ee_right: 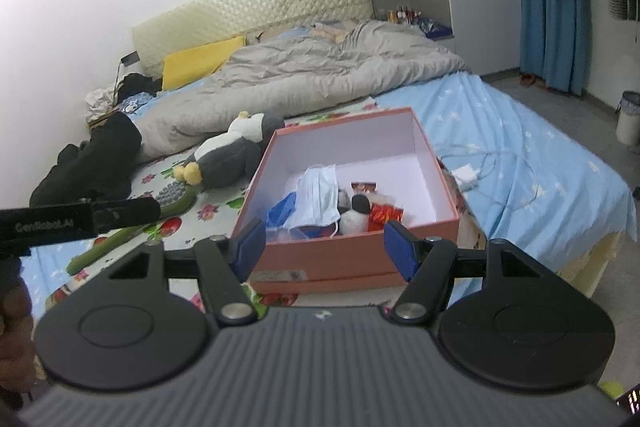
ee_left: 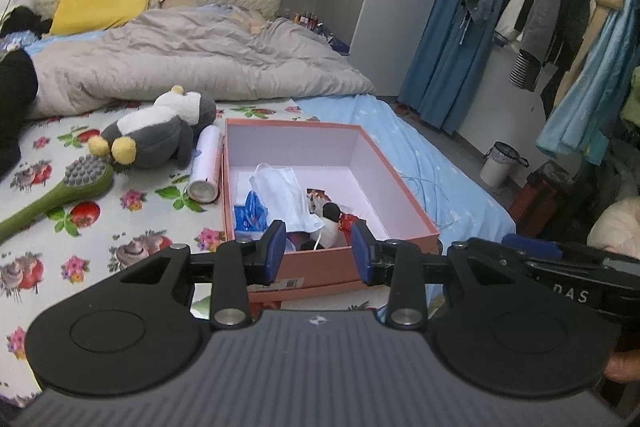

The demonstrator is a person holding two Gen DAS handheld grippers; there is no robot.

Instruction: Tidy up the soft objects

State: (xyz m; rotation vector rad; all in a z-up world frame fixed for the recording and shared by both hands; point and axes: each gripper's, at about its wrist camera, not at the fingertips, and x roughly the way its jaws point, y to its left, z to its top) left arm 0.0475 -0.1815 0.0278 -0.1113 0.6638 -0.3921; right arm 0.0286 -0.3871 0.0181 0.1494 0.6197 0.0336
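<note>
Both tools (L point(ee_left: 320, 253), R point(ee_right: 326, 249)) wide, empty; grey-white plush penguin point(ee_left: 160, 129) w/ yellow feet beside pink box point(ee_left: 396, 187).

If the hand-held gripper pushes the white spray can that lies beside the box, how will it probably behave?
The spray can lies on its side on the floral sheet, so it may roll sideways, though the soft bedding probably slows it. Its smooth round body looks rigid and perhaps slippery. The pink box next to it would likely stop any roll that way.
</note>
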